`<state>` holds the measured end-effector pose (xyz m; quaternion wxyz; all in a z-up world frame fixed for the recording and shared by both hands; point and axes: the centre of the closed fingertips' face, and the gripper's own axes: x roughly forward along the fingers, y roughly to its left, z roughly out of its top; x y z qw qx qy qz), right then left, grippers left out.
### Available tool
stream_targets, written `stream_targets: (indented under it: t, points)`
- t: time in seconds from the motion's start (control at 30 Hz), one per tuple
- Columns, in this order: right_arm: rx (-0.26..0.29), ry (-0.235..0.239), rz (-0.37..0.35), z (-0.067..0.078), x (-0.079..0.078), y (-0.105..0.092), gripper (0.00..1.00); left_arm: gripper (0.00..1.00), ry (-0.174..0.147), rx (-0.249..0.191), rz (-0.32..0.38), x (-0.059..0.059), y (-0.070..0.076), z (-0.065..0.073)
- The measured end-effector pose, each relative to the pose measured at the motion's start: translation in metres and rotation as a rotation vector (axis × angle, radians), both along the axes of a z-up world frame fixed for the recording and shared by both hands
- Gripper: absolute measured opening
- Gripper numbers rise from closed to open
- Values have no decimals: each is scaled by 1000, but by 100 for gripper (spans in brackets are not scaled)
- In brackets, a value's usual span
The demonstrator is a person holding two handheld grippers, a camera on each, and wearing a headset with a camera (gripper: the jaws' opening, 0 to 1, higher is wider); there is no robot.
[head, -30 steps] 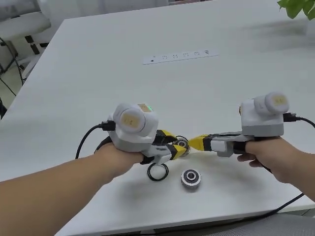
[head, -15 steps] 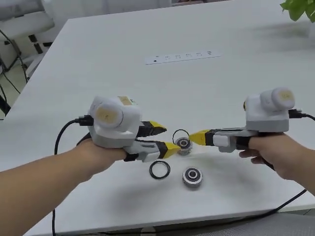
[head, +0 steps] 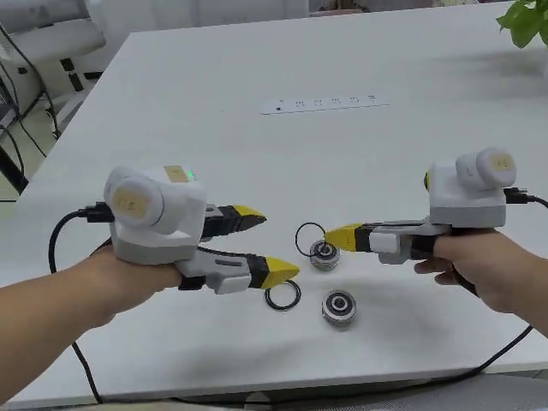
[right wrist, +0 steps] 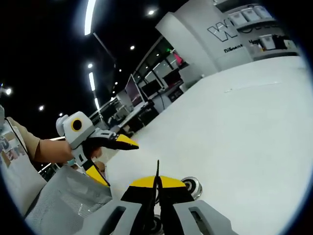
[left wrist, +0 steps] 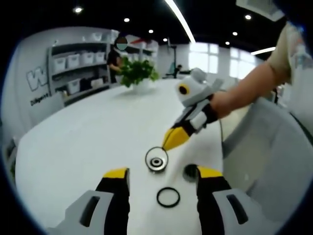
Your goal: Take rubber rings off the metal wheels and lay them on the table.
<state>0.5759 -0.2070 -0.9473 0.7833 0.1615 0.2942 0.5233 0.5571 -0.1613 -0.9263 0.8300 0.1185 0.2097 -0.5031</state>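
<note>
My right gripper (head: 342,237) is shut on a thin black rubber ring (head: 306,233), held upright just over a small metal wheel (head: 324,255) on the white table (head: 257,145). In the right gripper view the ring (right wrist: 157,169) shows edge-on above the closed tips (right wrist: 157,183), with that wheel (right wrist: 190,186) beside them. My left gripper (head: 264,244) hangs open to the left, nothing between its jaws. A loose ring (head: 282,295) and a second wheel (head: 339,306) lie nearer the front edge. The left gripper view shows the loose ring (left wrist: 168,197) between its jaws, low down, and the wheel (left wrist: 156,160) ahead.
A row of sockets (head: 325,104) is set into the table's middle. A green plant (head: 524,21) stands at the far right corner. Black cables trail off both grippers over the front edge. Chairs (head: 43,43) stand beyond the left side.
My left gripper has opened and drawn back to the left, away from the wheel. The right gripper stays shut, now with the ring showing free in its tips. The wheel rests on the table.
</note>
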Motion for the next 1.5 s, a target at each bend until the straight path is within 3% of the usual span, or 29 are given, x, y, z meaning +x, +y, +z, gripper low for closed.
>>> stream_targets:
  t: [0.43,1.1,1.5]
  points:
    - [-17,23,84,-1,-17,19,0,64,-12,10,21,-20,23,6]
    - [-88,90,196,-26,-40,42,0,69,-3,6,86,-28,51,3]
    - [-138,111,202,-42,-41,42,0,69,7,12,104,-30,59,-2]
